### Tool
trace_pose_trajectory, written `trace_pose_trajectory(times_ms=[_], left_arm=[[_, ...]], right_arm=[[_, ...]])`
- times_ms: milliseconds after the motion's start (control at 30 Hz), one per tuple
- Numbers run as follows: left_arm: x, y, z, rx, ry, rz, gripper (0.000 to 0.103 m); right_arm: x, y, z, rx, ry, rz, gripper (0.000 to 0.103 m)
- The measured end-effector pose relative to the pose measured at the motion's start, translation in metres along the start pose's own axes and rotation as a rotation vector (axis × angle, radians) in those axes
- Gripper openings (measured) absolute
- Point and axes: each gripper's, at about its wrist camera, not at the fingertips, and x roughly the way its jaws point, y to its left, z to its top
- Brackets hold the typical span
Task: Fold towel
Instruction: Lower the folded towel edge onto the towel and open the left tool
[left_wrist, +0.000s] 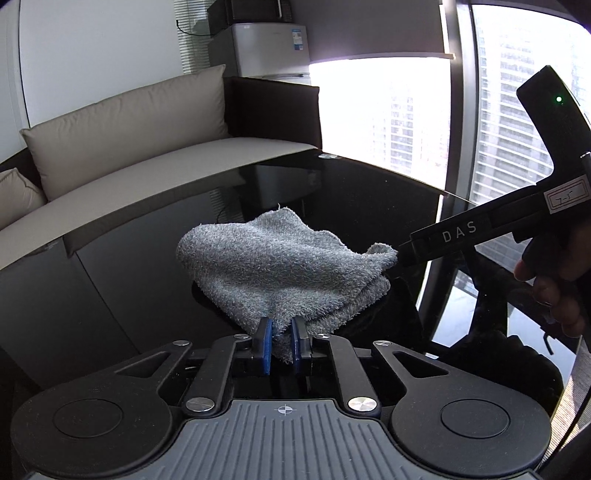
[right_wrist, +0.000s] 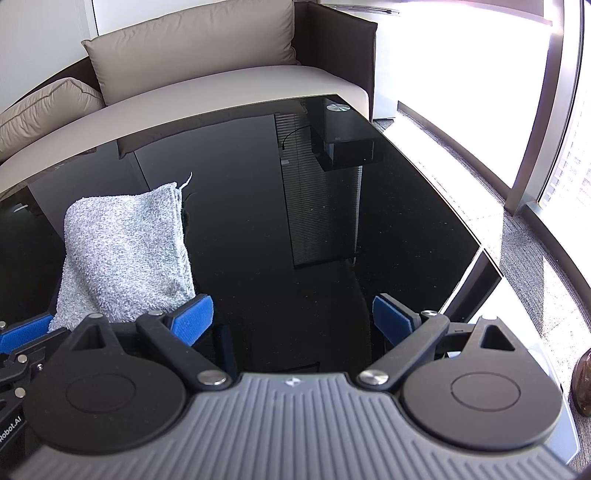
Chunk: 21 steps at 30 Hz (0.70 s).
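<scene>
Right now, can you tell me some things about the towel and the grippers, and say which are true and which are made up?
1. The left gripper is pinching the grey towel. True.
2. The right gripper is shut tight. False: it is open, with only the table between its blue pads.
3. The towel lies on a shiny black table. True.
4. The towel is spread out flat in one layer. False: it is folded, with layers stacked at its edge.
5. A beige sofa stands behind the table. True.
</scene>
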Motion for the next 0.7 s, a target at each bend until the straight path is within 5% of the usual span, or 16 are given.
trace_pose_trajectory(times_ms=[467,600,700], left_arm=[[-0.03,0.019,-0.01,-0.214,-0.082,0.164,0.012],[-0.031,0.013,-0.008,-0.144,-0.069,0.118,0.013],[-0.03,0.003,-0.006,-0.084,-0.07,0.119,0.025]], right_arm=[[-0.005,0.006,-0.001,-0.019,-0.031,0.035,0.096],[-0.006,0.007,-0.001,-0.025,-0.04,0.046,0.096],[-0.007,0.009,-0.001,-0.029,-0.047,0.053,0.096]])
